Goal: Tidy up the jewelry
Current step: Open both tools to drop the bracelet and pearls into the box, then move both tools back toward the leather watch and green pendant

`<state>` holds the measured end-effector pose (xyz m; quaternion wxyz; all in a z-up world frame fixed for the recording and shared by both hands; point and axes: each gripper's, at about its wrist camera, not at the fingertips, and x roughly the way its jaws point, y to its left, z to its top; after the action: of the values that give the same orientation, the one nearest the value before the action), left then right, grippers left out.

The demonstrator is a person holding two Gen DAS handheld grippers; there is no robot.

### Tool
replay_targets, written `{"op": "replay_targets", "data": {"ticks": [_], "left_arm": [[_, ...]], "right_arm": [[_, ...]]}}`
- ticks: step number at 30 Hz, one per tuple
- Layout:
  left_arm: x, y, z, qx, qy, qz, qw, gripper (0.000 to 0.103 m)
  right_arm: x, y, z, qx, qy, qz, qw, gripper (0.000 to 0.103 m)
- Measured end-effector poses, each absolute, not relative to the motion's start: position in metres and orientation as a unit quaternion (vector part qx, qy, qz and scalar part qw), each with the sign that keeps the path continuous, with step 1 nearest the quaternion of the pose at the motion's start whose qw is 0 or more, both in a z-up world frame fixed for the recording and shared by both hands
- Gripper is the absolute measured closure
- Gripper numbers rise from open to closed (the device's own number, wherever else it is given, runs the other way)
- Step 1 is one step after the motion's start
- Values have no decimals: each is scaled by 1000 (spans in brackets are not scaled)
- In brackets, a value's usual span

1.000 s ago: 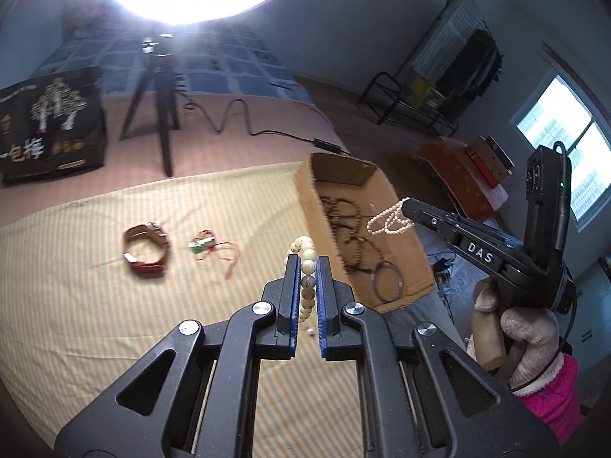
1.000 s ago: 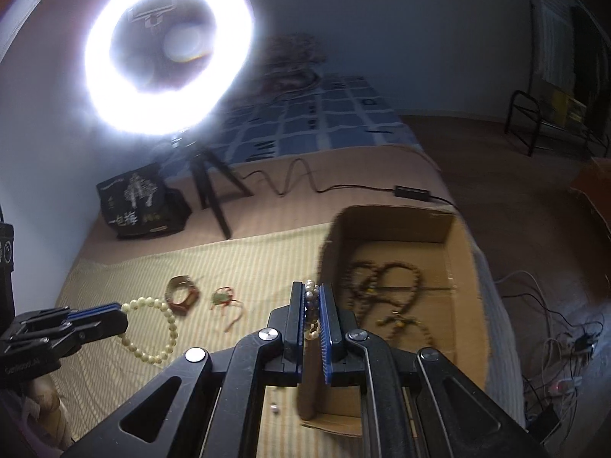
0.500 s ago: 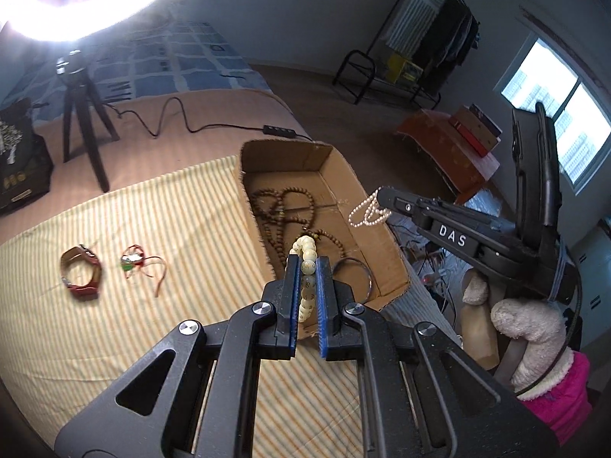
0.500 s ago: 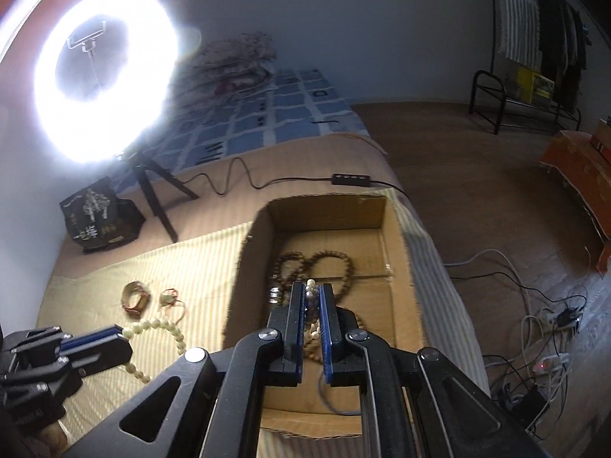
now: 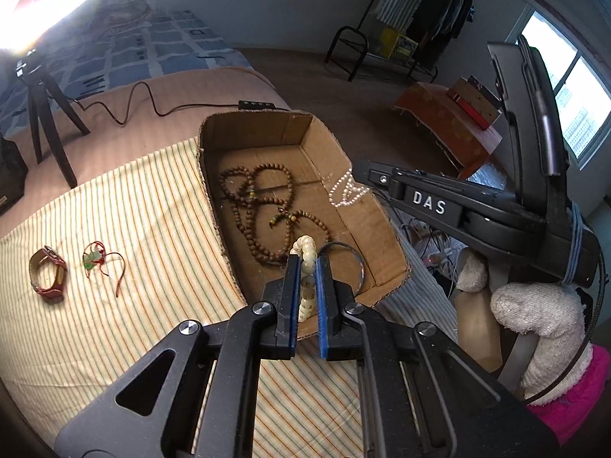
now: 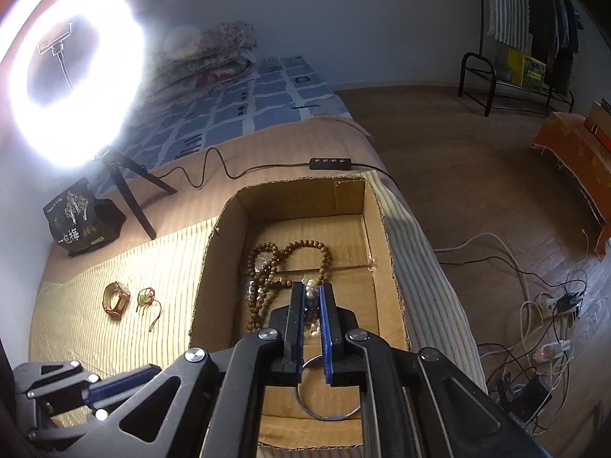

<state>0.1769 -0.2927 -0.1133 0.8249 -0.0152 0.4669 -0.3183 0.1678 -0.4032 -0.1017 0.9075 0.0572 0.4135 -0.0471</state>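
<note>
An open cardboard box (image 5: 382,229) (image 6: 206,267) lies on the striped bed cover and holds brown bead strings (image 5: 263,206) (image 6: 290,252) and a metal bangle (image 5: 355,259) (image 6: 324,412). My left gripper (image 5: 307,263) is shut on a cream bead bracelet (image 5: 305,255) above the box's near end. My right gripper (image 6: 312,290) (image 5: 355,175) is shut on a small pearl strand (image 5: 345,191) (image 6: 311,294) over the box. A brown leather bracelet (image 5: 47,278) (image 6: 116,299) and a red-string charm (image 5: 99,263) (image 6: 147,301) lie on the cover left of the box.
A ring light (image 6: 72,76) on a black tripod (image 5: 46,107) stands at the back left, its cable (image 5: 152,103) running behind the box. A black bag (image 6: 82,217) sits beside the tripod. The bed edge drops right of the box to a floor with cables (image 6: 534,305).
Both grippers have moved right from over the striped cover to above the box, each still holding its beads.
</note>
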Motion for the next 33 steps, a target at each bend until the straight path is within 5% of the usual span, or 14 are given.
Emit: {"op": "replay_targets", "data": {"ticks": [9,13,16,21,33], "left_arm": [[176,-296,-114,-13,470,-320,822,97],[177,-295,-115,-8,474,-319,821,93],[177,-292,-115,-7,472,-316,823,66],[177,-287,-118,-10,474,-310,824,65],[186,-229,-117,-13,473,-275,837,65]], "right_arm": [[171,-399,-106,51,418,-49,906,95],[170,-398,-105,45,412,-59,908,64],[170,-398,-103,43,409,-64,909,41],[169,-394,-101,31,404,-78,911,23],[162,-379,-90,31,386,-61,920,20]]}}
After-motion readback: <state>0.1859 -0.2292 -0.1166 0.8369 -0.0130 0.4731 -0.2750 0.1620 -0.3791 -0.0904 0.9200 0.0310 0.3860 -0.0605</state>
